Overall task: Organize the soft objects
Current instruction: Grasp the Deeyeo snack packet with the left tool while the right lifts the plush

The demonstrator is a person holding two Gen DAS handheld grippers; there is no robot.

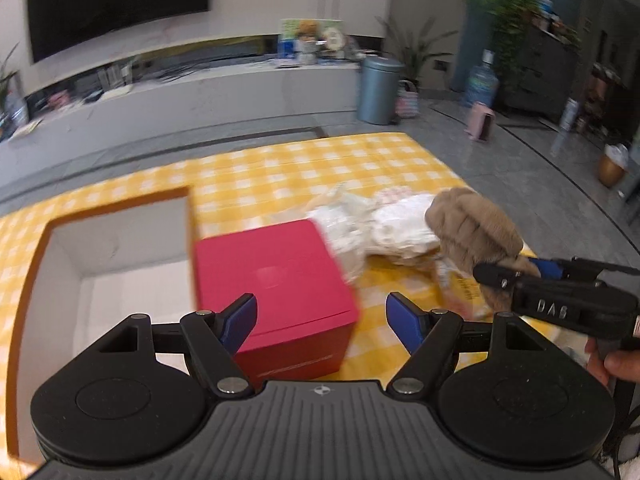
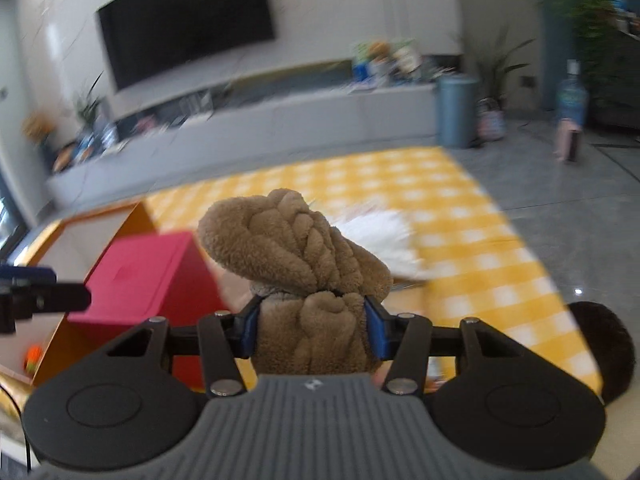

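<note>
From the left wrist view, the open-topped cardboard box with orange rim and white inner walls (image 1: 120,248) sits at the left of the yellow-and-white checked cloth covering the bench (image 1: 312,168); what shows of its inside here is bare, while the right wrist view catches a small orange thing (image 2: 33,356) low in the box, too blurred to name. Just right of the box, touching its edge, stands the red cube-shaped lidded box (image 1: 276,292), with faint lettering along its lower front that cannot be read. The left claw (image 1: 322,322) hangs spread wide over this red box, its blue pads gripping nothing. Further right lies a crumpled white plastic-wrapped bundle (image 1: 380,228) on the cloth. At the far right, the right claw (image 1: 516,270), its black body marked "DAS", comes in from the side, with a hand (image 1: 612,360) behind it. Only the right wrist view shows the grip plainly: the right claw pinches the brown fluffy twisted plush toy (image 2: 304,256) between both blue pads, lifted above the cloth, right of the red box.
</note>
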